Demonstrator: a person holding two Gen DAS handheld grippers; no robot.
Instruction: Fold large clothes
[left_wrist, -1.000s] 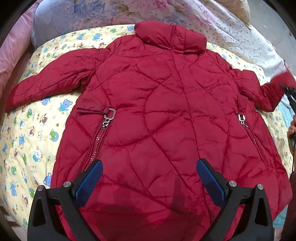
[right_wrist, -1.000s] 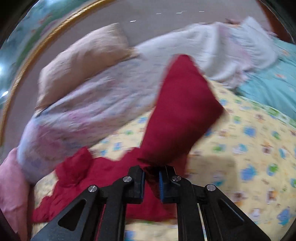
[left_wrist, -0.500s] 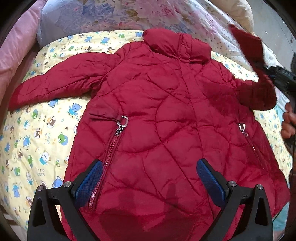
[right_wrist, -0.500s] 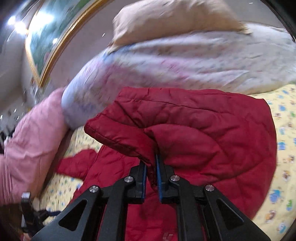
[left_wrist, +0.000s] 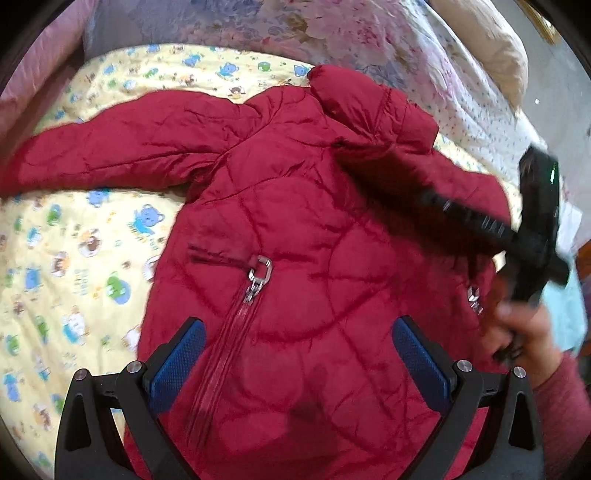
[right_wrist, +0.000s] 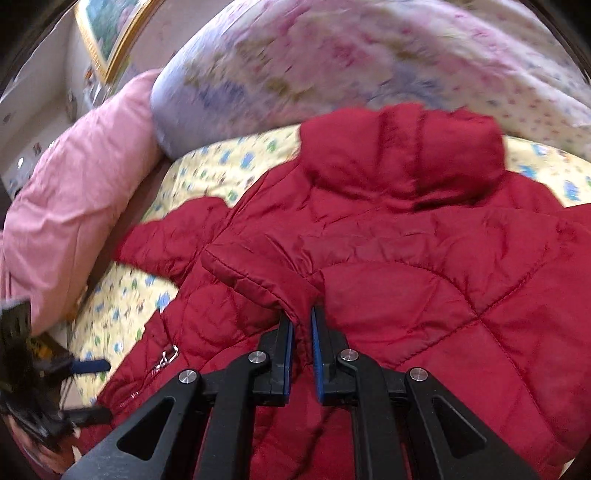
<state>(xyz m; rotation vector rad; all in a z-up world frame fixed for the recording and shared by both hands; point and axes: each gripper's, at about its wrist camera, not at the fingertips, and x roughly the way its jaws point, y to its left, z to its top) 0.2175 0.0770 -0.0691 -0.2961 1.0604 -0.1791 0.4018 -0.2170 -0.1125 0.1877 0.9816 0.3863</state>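
Yellow cotton bedding (left_wrist: 74, 258) printed with small cartoon bears covers the bed, with a pink pillow (right_wrist: 74, 192) and a floral quilt (right_wrist: 332, 62) bunched behind it. Your puffy red quilted jacket (left_wrist: 295, 229) lies spread flat on that sheet, collar toward the quilt. Your right gripper (right_wrist: 302, 332) has its blue pads pinched together on the cuff of one sleeve (right_wrist: 258, 280), folded over the jacket's body, while your left gripper (left_wrist: 295, 354) hovers over the hem with fingers wide apart, holding nothing.
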